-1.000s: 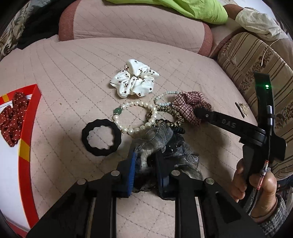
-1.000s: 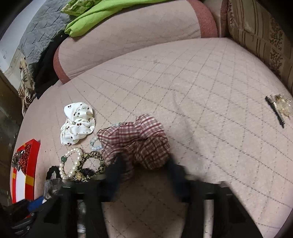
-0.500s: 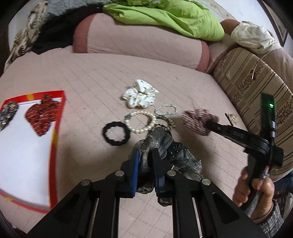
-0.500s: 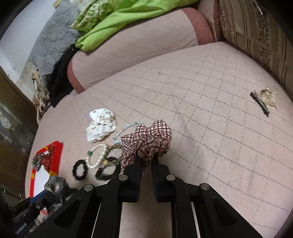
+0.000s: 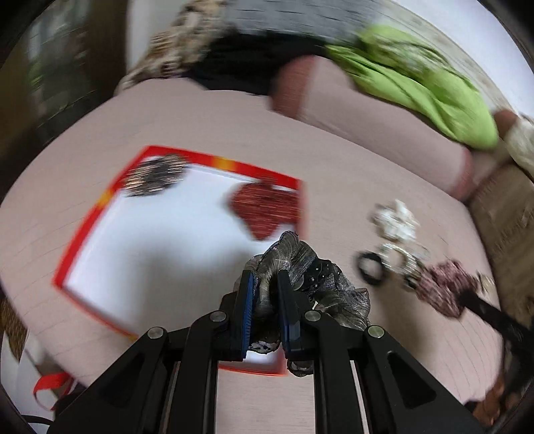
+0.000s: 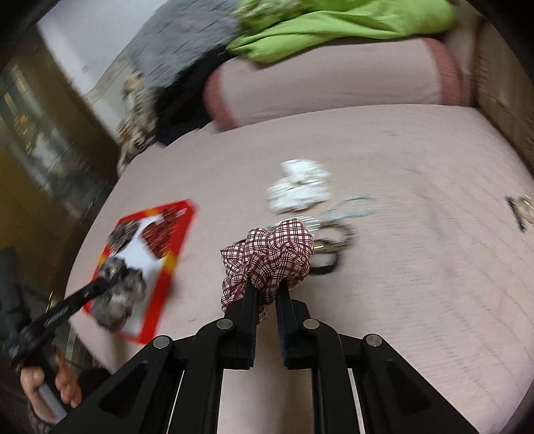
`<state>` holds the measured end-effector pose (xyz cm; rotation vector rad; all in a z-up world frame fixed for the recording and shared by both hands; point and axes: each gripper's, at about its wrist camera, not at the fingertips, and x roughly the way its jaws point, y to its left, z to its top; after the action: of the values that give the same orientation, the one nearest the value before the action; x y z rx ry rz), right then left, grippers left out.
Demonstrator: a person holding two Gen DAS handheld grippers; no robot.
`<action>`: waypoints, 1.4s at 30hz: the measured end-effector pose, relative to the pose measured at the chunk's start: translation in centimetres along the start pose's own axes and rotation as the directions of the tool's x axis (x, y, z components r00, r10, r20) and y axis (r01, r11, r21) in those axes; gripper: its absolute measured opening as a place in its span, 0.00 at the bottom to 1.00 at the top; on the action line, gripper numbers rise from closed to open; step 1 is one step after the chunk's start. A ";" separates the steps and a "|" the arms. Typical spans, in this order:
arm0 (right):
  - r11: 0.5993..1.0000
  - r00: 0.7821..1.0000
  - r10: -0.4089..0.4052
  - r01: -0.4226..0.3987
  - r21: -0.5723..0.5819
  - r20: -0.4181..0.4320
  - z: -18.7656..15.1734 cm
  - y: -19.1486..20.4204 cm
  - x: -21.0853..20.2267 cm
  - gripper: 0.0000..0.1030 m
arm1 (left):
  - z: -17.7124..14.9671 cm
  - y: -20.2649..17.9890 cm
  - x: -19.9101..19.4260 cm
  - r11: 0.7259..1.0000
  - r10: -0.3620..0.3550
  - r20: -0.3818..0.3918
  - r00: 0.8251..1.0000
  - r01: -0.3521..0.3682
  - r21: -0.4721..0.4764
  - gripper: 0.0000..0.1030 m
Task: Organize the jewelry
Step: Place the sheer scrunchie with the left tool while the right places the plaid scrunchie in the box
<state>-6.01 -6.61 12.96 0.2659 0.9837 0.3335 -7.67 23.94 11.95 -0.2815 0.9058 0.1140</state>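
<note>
Both grippers, L (image 5: 265, 293) & R (image 6: 266, 293), now pinch scrunchies, grey (image 5: 300, 267) & plaid (image 6: 268, 257), lifted off the bed; you're carrying them twd the tray (image 5: 76, 247).

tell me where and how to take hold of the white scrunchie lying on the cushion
Pinch one raised ruffle fold of the white scrunchie from above. It lies flat and bunched on the cushion, clear of the bracelets on its far side, so come over that far edge.

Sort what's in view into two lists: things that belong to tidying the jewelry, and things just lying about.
Part of the job:
- grey scrunchie, in the left hand-held gripper
- plaid scrunchie, in the right hand-held gripper
- red-rimmed tray
- white scrunchie
- bracelets
- black hair tie

Lying about:
- green cloth
- bolster
- striped cushion
</note>
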 end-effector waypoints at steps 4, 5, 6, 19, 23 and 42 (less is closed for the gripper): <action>0.996 0.996 0.068 -0.071 -0.056 -0.055 -0.1 4.8 2.1 0.11 | 0.4 5.2 0.1 0.992 0.083 -0.005 0.997 -0.083 -0.097 0.13; 0.993 0.993 0.094 -0.099 -0.064 -0.076 -0.2 6.2 2.8 0.11 | 0.6 6.3 0.2 0.988 0.102 -0.010 0.995 -0.103 -0.117 0.13; 0.990 0.989 0.112 -0.119 -0.070 -0.094 -0.2 7.3 3.5 0.11 | 0.6 7.4 0.3 0.984 0.118 -0.013 0.993 -0.119 -0.132 0.13; 0.950 0.950 0.097 -0.176 -0.256 -0.296 -4.5 18.2 13.3 0.11 | 1.1 15.4 2.6 0.933 0.256 -0.086 0.963 -0.269 -0.239 0.13; 0.949 0.945 0.071 -0.163 -0.271 -0.319 -5.2 18.1 14.4 0.12 | 1.0 15.8 2.9 0.927 0.271 -0.081 0.959 -0.283 -0.247 0.20; 0.934 0.986 0.053 -0.105 -0.341 -0.161 -6.0 16.1 7.3 0.61 | 1.6 10.3 -4.2 0.955 0.218 0.086 0.972 -0.195 -0.224 0.52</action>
<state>-9.86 11.47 10.06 -0.0440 1.0431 0.6010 -11.27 34.36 14.16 -0.3761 0.8118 0.4196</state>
